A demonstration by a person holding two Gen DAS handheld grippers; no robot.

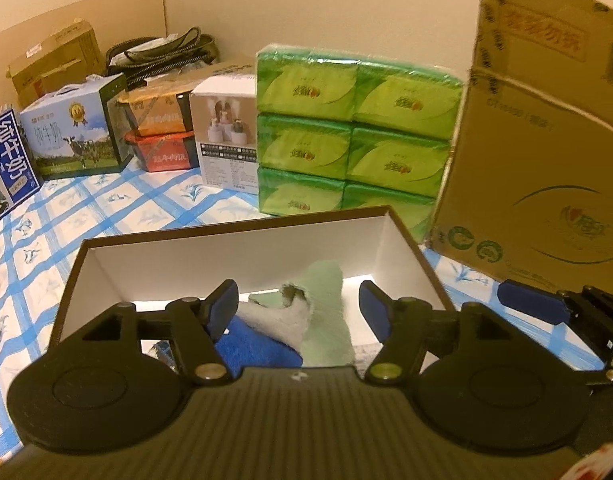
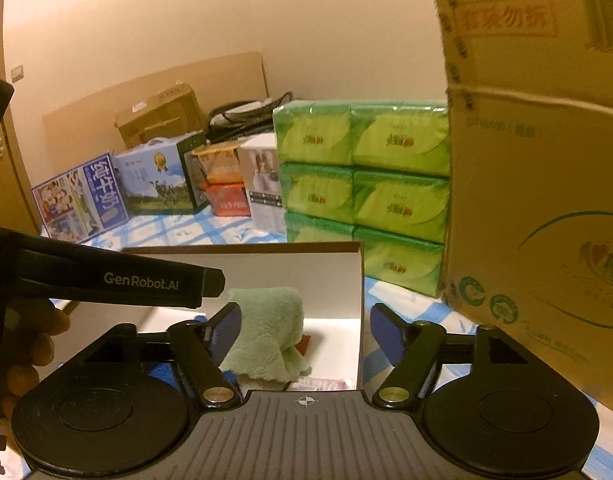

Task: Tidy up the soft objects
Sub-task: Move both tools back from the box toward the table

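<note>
In the white-walled box (image 1: 234,258) on the checked cloth, a pale green towel (image 1: 326,312) lies rumpled over a grey cloth (image 1: 274,320) and a blue one (image 1: 250,350); it looks light, limp and fluffy, so a pinch on a raised fold should hold better than a flat edge. Both the left gripper (image 1: 300,306) and the right gripper (image 2: 304,330) stand spread with nothing pinched, hovering over the box, with a stack of green tissue packs (image 1: 346,128) behind.

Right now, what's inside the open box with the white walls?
Inside the box lie a light green cloth, a grey-white cloth and a blue cloth, overlapping. The right wrist view also shows something red behind the green cloth. The claws hide the near floor.
</note>
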